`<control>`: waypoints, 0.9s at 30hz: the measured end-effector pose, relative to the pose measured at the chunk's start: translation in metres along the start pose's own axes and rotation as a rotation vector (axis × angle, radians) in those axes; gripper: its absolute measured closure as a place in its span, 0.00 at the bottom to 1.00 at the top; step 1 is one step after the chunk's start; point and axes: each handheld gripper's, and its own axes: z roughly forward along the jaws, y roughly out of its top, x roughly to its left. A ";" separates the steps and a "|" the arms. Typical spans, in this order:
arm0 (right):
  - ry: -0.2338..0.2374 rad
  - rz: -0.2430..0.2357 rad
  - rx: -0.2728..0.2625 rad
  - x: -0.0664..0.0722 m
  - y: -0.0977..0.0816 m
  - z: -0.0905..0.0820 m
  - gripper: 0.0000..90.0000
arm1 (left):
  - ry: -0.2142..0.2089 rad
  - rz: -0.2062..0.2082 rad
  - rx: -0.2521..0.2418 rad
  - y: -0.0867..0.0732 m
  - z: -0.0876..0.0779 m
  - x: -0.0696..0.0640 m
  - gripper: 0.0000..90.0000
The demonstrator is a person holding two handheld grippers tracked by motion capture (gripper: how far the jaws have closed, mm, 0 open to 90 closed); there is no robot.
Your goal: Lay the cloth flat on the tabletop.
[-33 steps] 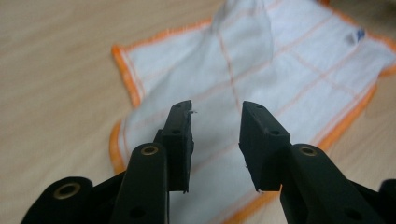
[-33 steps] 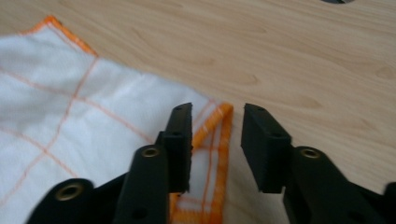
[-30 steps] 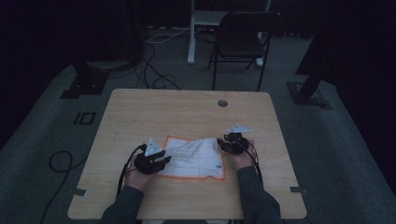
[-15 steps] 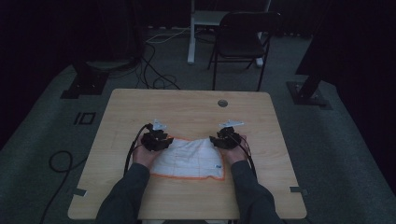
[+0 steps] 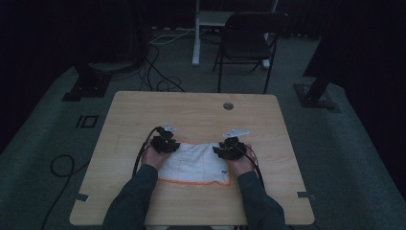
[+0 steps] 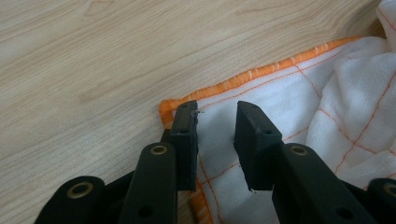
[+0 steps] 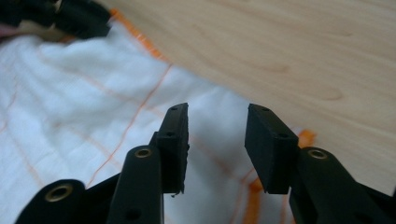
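Note:
A white cloth (image 5: 194,165) with an orange hem and thin orange grid lines lies spread on the wooden table (image 5: 191,110). My left gripper (image 5: 165,143) sits at the cloth's far left corner. In the left gripper view its jaws (image 6: 215,109) straddle the hemmed corner of the cloth (image 6: 299,98); they have just been closing, but a gap remains and the pads do not press. My right gripper (image 5: 229,147) is at the far right corner. Its jaws (image 7: 217,112) have also just been closing and stand apart over the cloth (image 7: 84,102) near the hem.
The left gripper (image 7: 70,18) is seen far off in the right gripper view. A round cable hole (image 5: 228,106) is in the table's far side. A dark chair (image 5: 246,38) and floor cables (image 5: 163,76) lie beyond the table.
My left hand has moved from the cloth's left edge forward to its far left corner. The right hand has hardly moved.

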 end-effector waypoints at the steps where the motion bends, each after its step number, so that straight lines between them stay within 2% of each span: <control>1: -0.004 -0.010 0.016 0.003 -0.001 0.001 0.68 | 0.000 0.000 0.000 0.000 0.000 0.000 0.80; 4: -0.041 -0.048 0.056 0.009 -0.007 0.005 0.82 | 0.001 -0.012 -0.002 -0.001 -0.001 0.004 0.83; 5: -0.047 -0.048 0.060 0.011 -0.008 0.005 0.87 | 0.005 -0.016 -0.004 -0.002 -0.001 0.005 0.84; 8: -0.056 -0.060 0.061 0.015 -0.011 0.000 0.94 | 0.016 -0.039 -0.012 -0.005 -0.003 0.012 0.86; 12: -0.058 -0.071 0.042 0.019 -0.015 -0.010 0.95 | 0.039 -0.089 -0.023 -0.011 -0.008 0.023 0.88; 19: -0.045 -0.095 0.041 0.027 -0.025 -0.021 0.96 | 0.081 -0.127 -0.018 -0.018 -0.015 0.033 0.89; 21: -0.040 -0.094 0.043 0.028 -0.028 -0.022 0.96 | 0.090 -0.149 -0.021 -0.021 -0.017 0.037 0.90; 24: -0.030 -0.095 0.048 0.031 -0.033 -0.023 0.96 | 0.103 -0.169 -0.015 -0.022 -0.018 0.038 0.91; 27: -0.023 -0.098 0.050 0.033 -0.036 -0.024 0.96 | 0.133 -0.183 0.013 -0.018 -0.019 0.037 0.90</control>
